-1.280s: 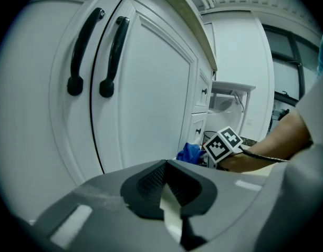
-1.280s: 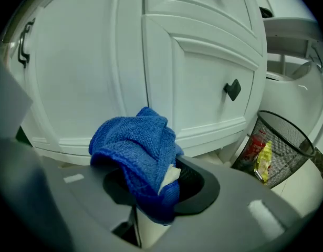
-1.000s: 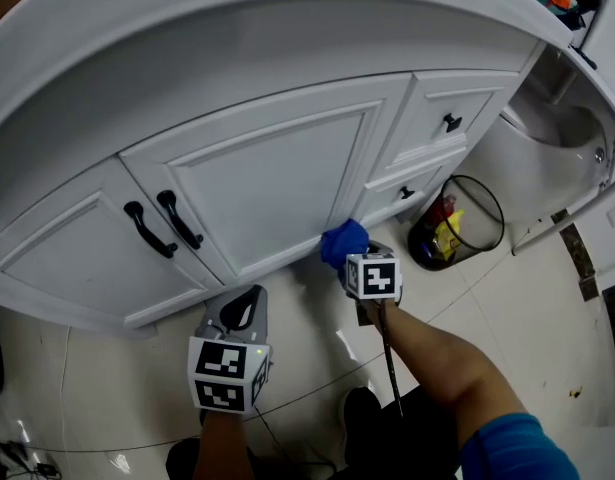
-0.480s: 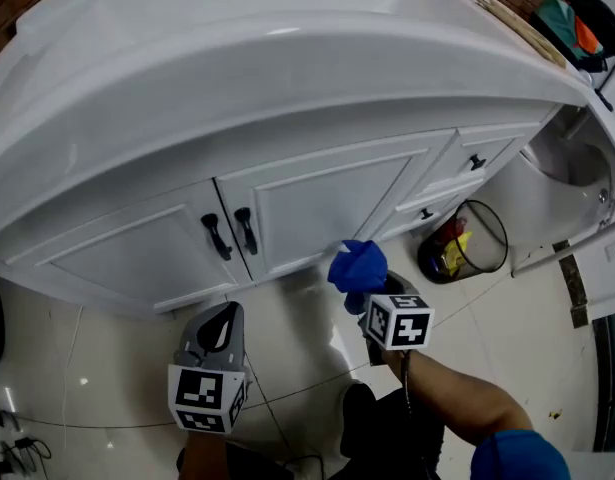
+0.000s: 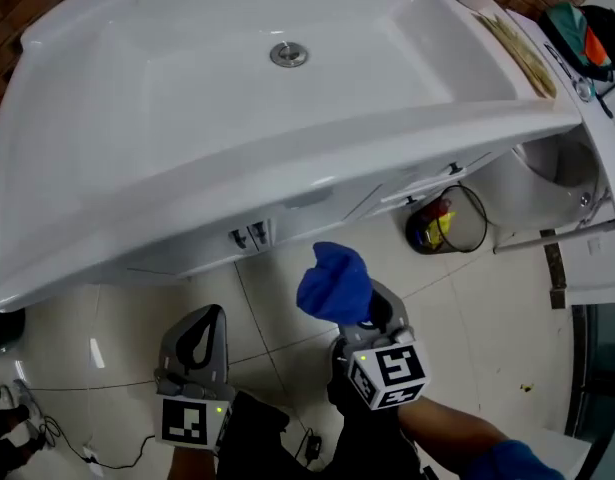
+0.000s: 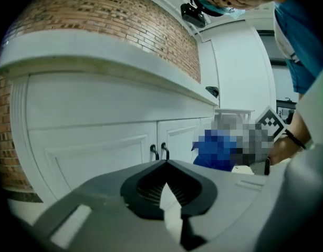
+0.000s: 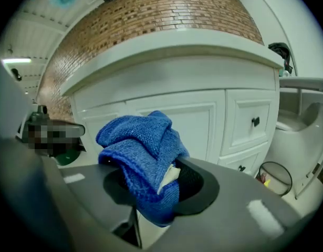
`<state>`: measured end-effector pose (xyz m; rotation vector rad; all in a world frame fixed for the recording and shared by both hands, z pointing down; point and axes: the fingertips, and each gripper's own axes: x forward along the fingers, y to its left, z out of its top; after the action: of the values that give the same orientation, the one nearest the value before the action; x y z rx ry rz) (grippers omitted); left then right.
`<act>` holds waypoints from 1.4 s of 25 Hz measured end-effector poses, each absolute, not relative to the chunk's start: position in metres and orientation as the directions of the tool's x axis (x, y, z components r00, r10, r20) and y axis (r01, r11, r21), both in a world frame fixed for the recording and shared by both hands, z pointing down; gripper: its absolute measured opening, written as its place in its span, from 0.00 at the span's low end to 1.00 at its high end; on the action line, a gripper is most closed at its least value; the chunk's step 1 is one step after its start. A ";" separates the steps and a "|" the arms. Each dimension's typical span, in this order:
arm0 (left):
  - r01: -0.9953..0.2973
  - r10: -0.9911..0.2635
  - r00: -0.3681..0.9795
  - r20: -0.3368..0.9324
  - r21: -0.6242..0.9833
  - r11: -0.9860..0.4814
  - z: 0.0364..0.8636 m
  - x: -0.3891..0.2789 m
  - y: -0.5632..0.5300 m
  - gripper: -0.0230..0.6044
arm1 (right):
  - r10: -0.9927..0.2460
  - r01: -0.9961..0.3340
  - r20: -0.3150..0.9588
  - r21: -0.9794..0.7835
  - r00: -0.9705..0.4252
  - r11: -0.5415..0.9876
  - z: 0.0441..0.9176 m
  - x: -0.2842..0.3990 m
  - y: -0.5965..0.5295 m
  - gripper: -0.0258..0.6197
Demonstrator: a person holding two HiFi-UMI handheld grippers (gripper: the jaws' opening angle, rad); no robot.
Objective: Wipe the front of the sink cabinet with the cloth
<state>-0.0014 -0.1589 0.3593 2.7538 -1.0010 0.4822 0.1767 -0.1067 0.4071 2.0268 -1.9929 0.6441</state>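
Cloth (image 7: 140,140) in right gripper (image 7: 164,185) (off the cabinet (image 7: 195,117)).

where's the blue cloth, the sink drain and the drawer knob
blue cloth (image 5: 334,283): head view, middle of the fabric
sink drain (image 5: 288,54): head view, centre of its ring
drawer knob (image 7: 255,122): right gripper view, the knob's face

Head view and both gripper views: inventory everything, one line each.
white sink basin: 1, white, upper head view, metal drain inside
white sink cabinet: 1, white, black handles, under the basin
blue microfibre cloth: 1, blue, held low centre, clear of the cabinet
black wire waste bin: 1, black, on floor right of cabinet
brick wall: 1, reddish-brown, behind the sink
pale tiled floor: 1, pale, underfoot
left gripper: 1, grey, shut, empty
right gripper: 1, grey, shut on the cloth
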 end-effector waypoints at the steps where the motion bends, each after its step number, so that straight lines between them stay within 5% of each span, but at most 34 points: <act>1: -0.634 -0.582 0.726 0.366 0.029 -0.773 0.341 -0.004 -0.154 0.04 | -0.896 -0.990 0.444 -0.133 -0.027 -0.036 0.382 0.173 -0.106 0.25; 18: -0.646 -0.605 0.728 0.322 0.028 -0.763 0.042 0.043 -0.072 0.04 | -0.943 -0.985 0.330 -0.175 -0.049 -0.010 0.066 0.181 -0.047 0.25; 26: -0.619 -0.577 0.761 0.296 0.066 -0.782 -0.024 0.075 -0.032 0.04 | -0.934 -0.981 0.358 -0.183 -0.002 -0.068 0.016 0.222 0.001 0.25; 35: -0.460 -0.422 0.865 0.271 0.090 -0.883 -0.035 0.040 0.007 0.04 | -0.896 -0.948 0.391 -0.139 0.212 -0.285 0.015 0.224 0.064 0.25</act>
<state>0.0404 0.0073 -0.0347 2.8858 -0.6868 0.3675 0.2243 0.0636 0.0154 2.3410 -1.7931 0.6101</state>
